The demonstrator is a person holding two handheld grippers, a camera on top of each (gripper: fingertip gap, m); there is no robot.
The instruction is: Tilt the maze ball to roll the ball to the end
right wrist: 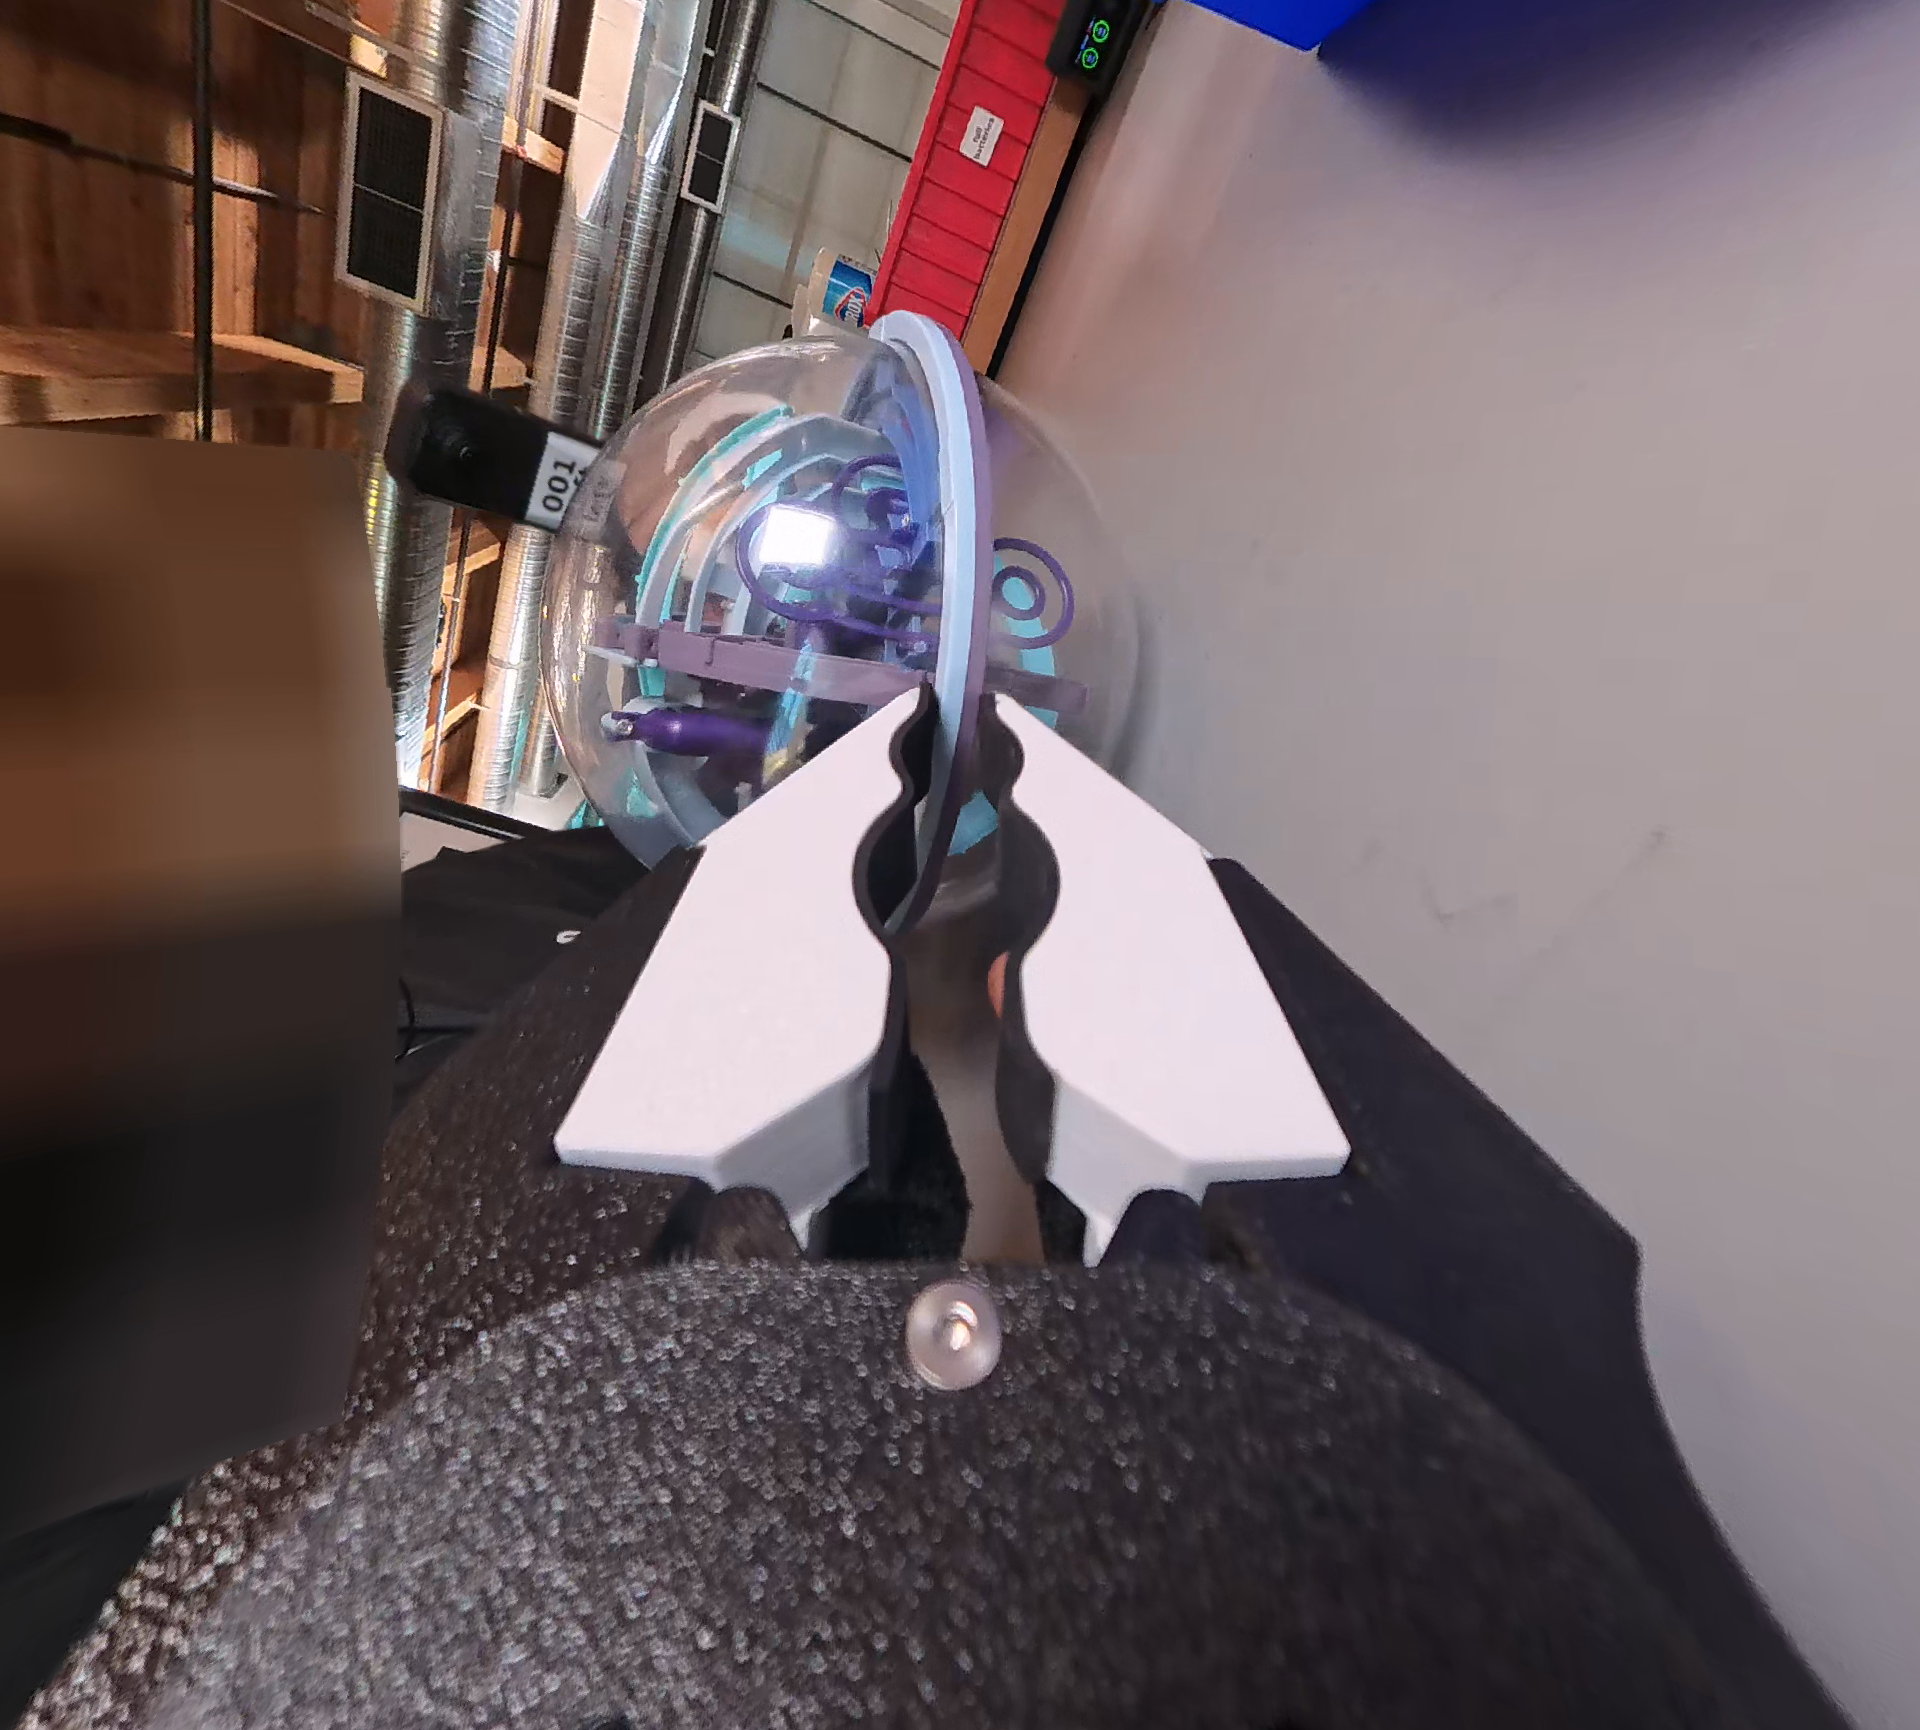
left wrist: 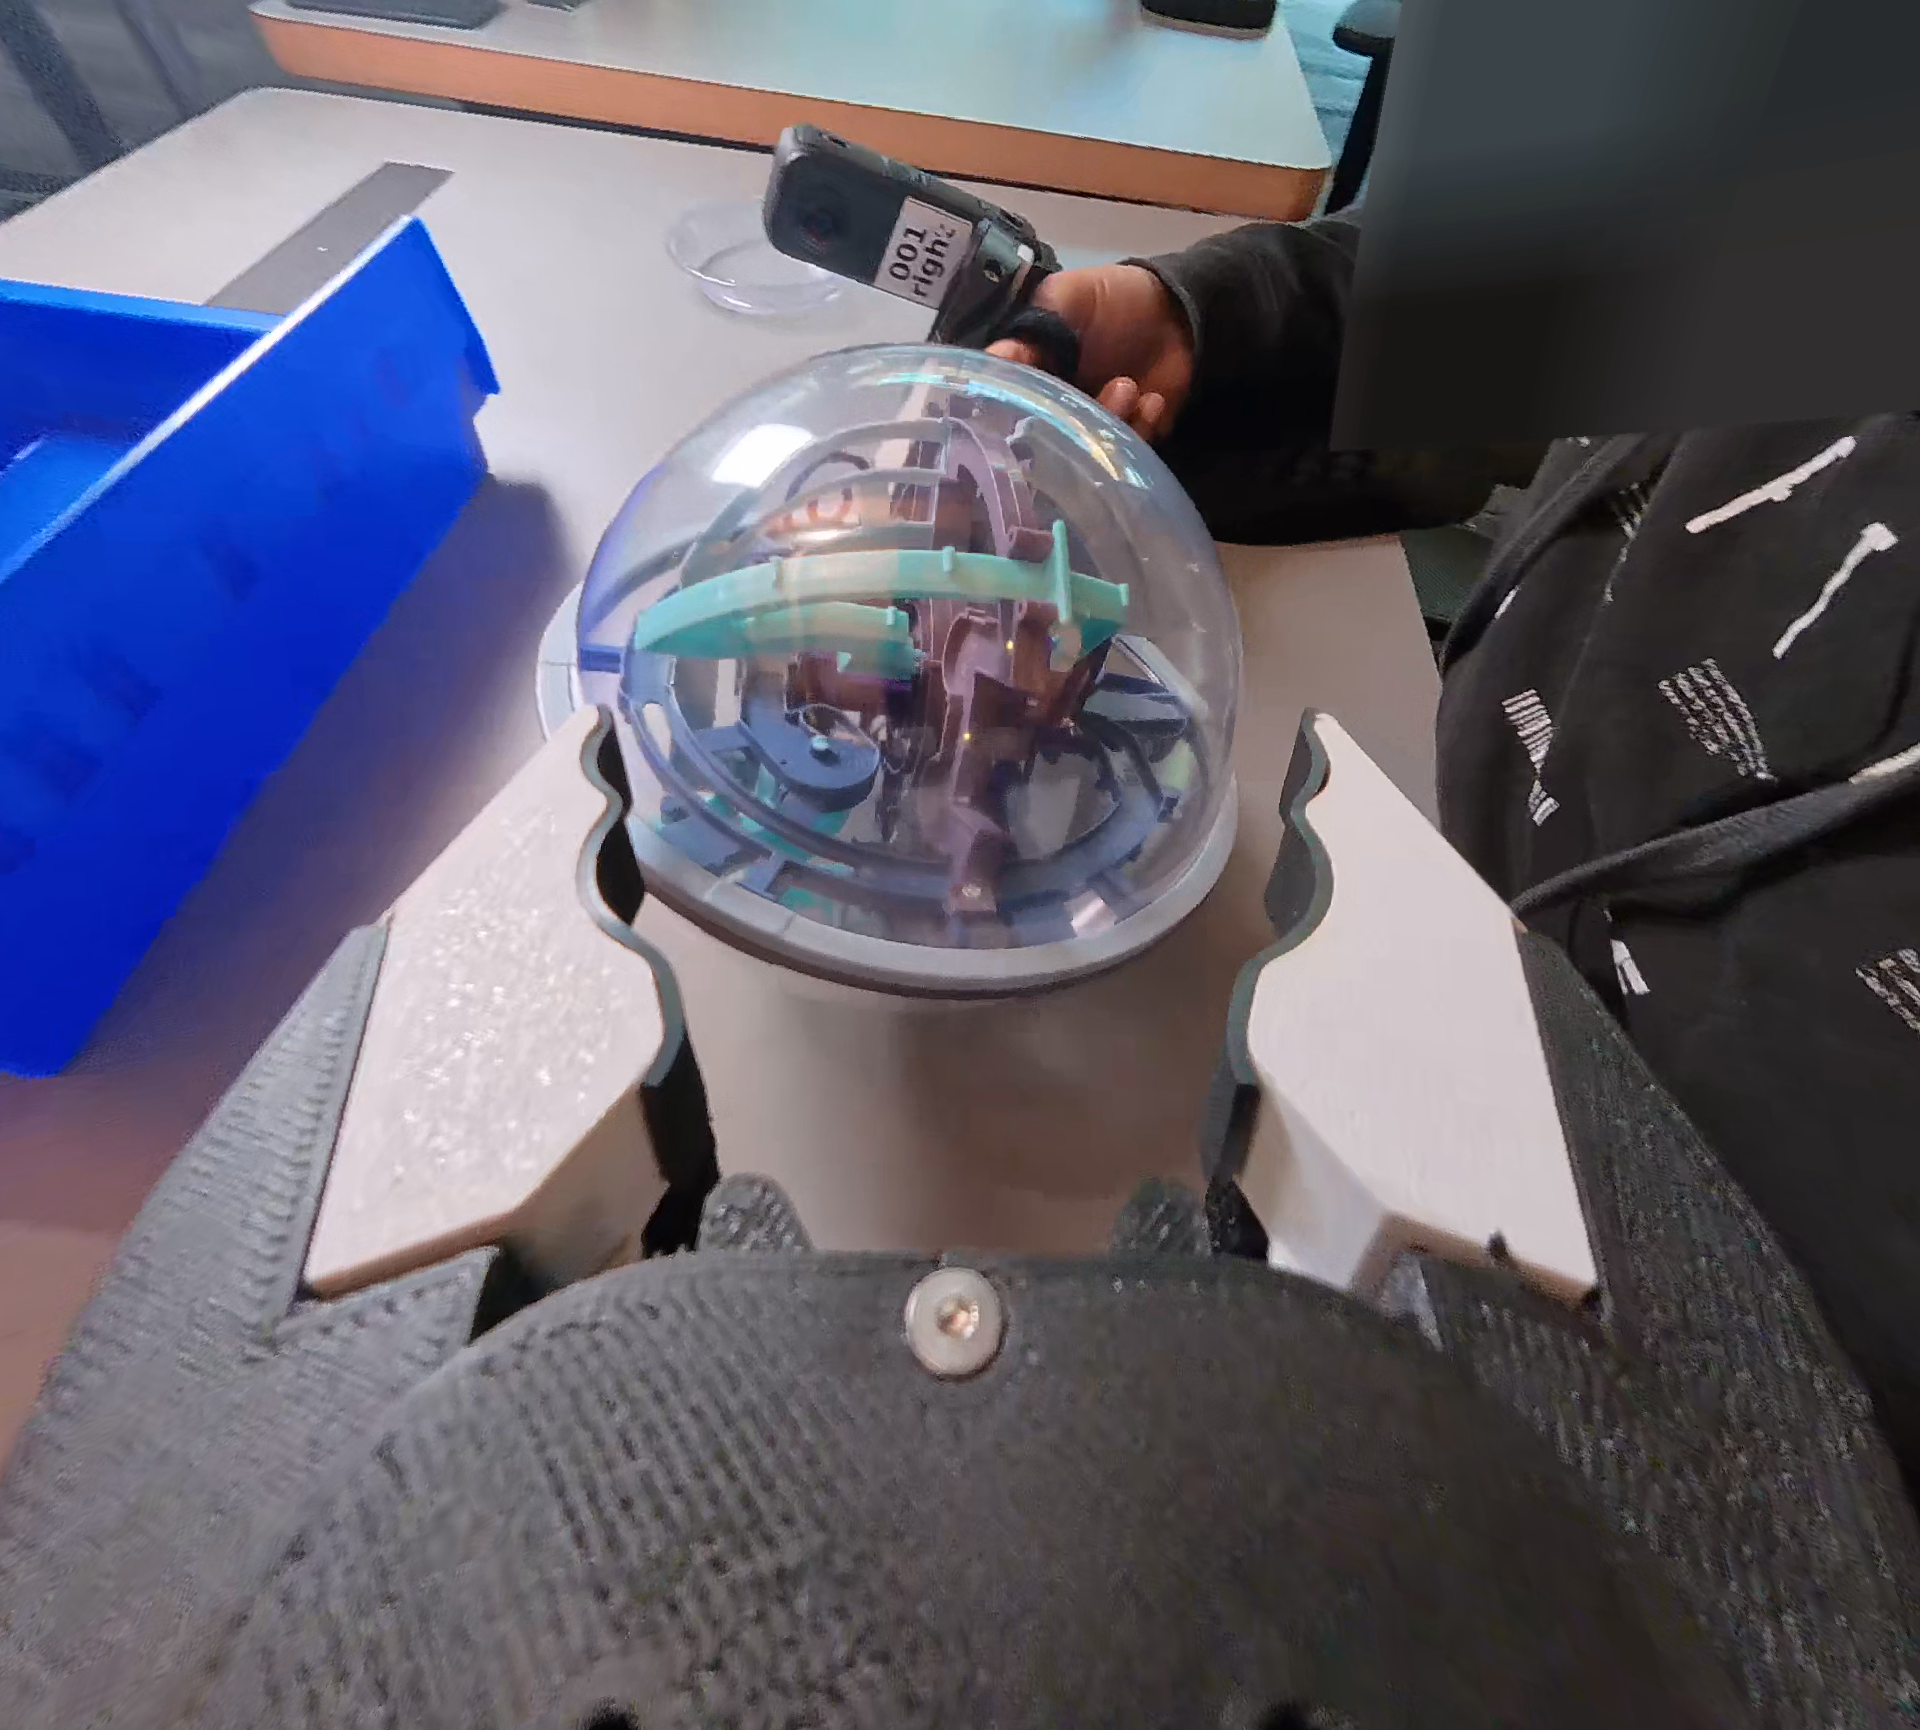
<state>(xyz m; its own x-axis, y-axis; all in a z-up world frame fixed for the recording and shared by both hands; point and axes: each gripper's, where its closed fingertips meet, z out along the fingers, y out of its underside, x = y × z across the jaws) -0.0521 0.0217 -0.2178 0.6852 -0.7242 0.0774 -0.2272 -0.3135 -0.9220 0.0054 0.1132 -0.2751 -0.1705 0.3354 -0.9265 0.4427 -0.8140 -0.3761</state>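
Left tool (left wrist: 951, 833): fingers spread wide, either side of the maze ball's near edge, no contact visible.
Right tool (right wrist: 961, 714): fingers nearly together, pinching the maze ball's pale equatorial rim.
Maze ball (left wrist: 909, 672): clear sphere with teal, purple and brown tracks inside; low over the grey tabletop (left wrist: 582, 309), contact unclear.
Blue bin (left wrist: 197, 600): left of the maze ball.
Clear dish (left wrist: 727, 267): beyond the maze ball.
Hand (left wrist: 1117, 340): behind the maze ball, gripping the right tool.

Maze ball (left wrist: 904, 672) on the table (left wrist: 582, 309)

Left gripper (left wrist: 951, 745) – jaws wide apart – faces the ball; blue bin (left wrist: 208, 558) to its left, right gripper (left wrist: 935, 246) behind.
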